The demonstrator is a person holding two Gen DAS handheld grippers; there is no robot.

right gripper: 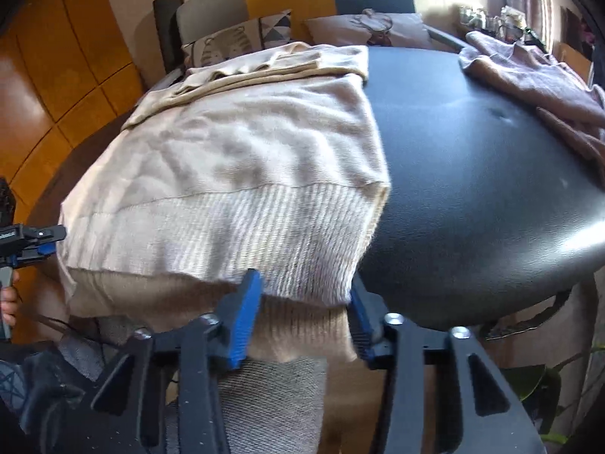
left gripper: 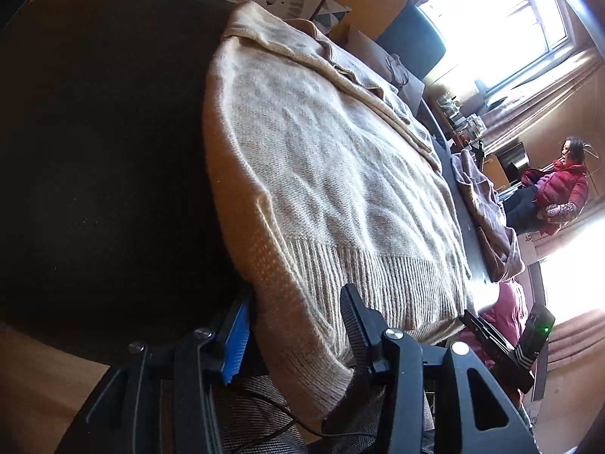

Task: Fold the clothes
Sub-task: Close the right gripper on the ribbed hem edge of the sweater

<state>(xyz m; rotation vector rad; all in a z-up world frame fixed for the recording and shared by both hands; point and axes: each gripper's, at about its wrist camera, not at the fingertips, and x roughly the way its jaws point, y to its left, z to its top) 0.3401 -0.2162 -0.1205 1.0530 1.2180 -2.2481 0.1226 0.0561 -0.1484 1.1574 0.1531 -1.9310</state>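
**Cream sweater laid on a dark round table**

In the left wrist view, a dark, matte round table [left gripper: 106,159] is seen carrying a cream knitted sweater with a ribbed hem [left gripper: 325,174]. The sweater is spread flat, its hem draped over the near table edge. The left hand-held gripper [left gripper: 295,336] is held spread, with the hanging hem corner lying between its fingers; whether the fabric is touched cannot be told. A mauve crumpled garment [left gripper: 487,204] is lying farther along the table. Beyond it, a bright window [left gripper: 503,26], curtains and a seated person in a red padded jacket [left gripper: 559,189] are shown.

In the right wrist view, the same sweater [right gripper: 242,159] is seen from its other hem corner, which hangs between the spread fingers of the right hand-held gripper [right gripper: 306,321]. Only here are a patterned cushion [right gripper: 223,45], an orange panelled wall [right gripper: 64,60] and bare glossy table surface [right gripper: 472,174] shown, with the mauve garment [right gripper: 529,72] well apart from the sweater.
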